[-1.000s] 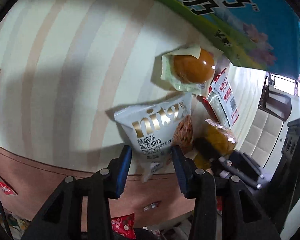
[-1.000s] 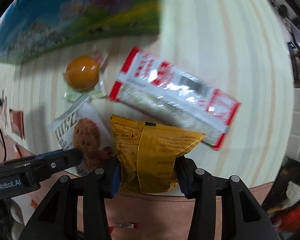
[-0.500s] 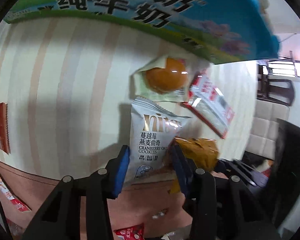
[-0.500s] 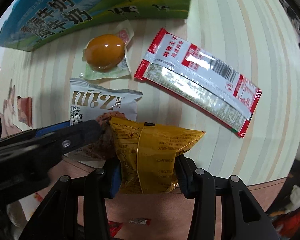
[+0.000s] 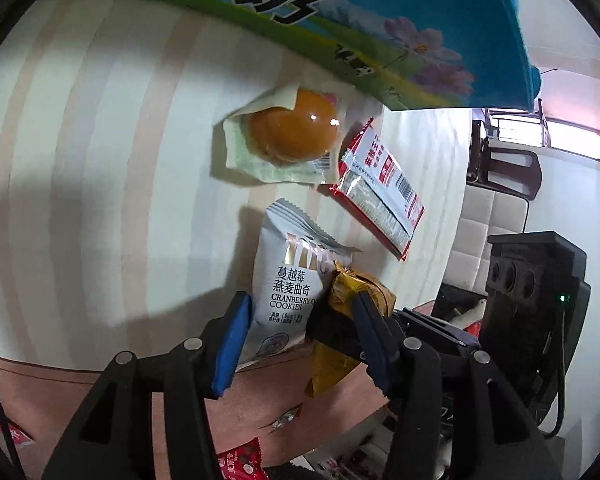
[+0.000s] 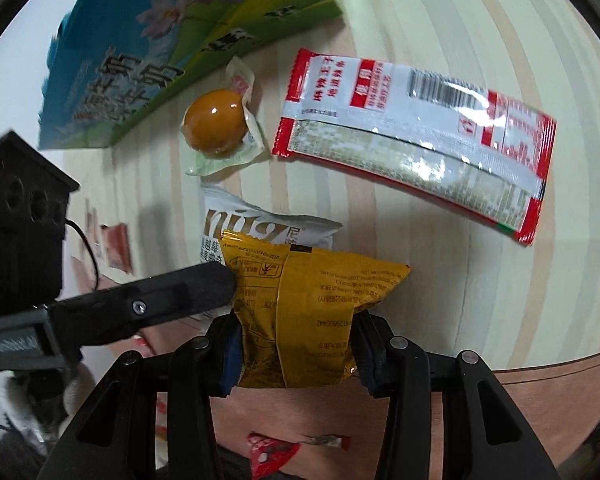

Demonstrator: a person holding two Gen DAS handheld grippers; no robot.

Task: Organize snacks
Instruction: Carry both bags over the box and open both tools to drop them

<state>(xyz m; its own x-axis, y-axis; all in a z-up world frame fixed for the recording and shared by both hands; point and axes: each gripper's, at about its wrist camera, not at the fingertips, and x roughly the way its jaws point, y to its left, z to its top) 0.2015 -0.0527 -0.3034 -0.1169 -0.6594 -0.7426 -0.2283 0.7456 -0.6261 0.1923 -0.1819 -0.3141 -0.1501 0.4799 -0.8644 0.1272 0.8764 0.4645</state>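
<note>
My right gripper [image 6: 298,354] is shut on a yellow snack packet [image 6: 308,312], held low over the striped table's near edge; the packet also shows in the left wrist view [image 5: 356,308]. My left gripper [image 5: 300,344] is open, its fingers on either side of the white cranberry oat cookie bag [image 5: 290,280], which lies on the table; the bag also shows in the right wrist view [image 6: 256,236]. A wrapped orange bun [image 5: 292,130] [image 6: 216,126] and a red-and-white long packet [image 5: 380,184] [image 6: 416,144] lie just beyond.
A blue-green milk carton box [image 5: 340,12] [image 6: 172,52] stands at the back of the table [image 5: 100,160]. A small red wrapper [image 6: 116,246] lies far left. More red wrappers [image 5: 240,460] lie on the floor below the table edge.
My left gripper has turned and moved in along the cookie bag, which now lies between its fingers. The right gripper has kept the yellow packet and drawn closer beside the left one.
</note>
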